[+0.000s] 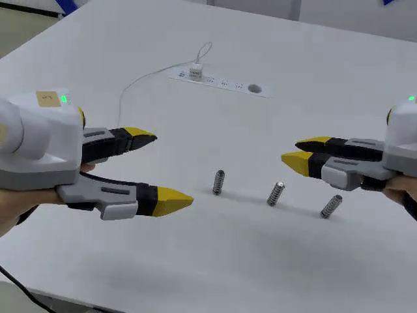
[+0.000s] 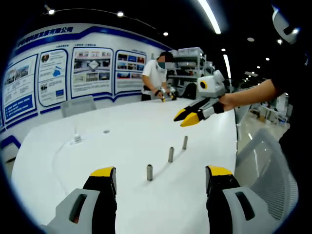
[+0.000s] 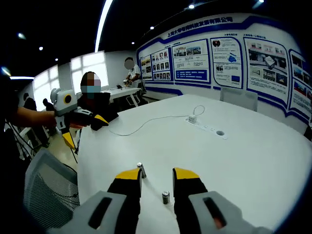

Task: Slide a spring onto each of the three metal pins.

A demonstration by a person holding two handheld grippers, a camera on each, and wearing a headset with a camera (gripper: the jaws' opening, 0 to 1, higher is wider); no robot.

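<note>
While three springs (image 1: 276,193) stand upright, the left tool (image 1: 171,168) gapes wide, the right tool (image 1: 292,150) barely ajar.

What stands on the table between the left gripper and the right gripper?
A row of three springs, standing on the white table; the left gripper view shows this.

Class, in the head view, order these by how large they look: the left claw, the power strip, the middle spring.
1. left claw, though being nearest the camera enlarges it
2. power strip
3. middle spring
</note>
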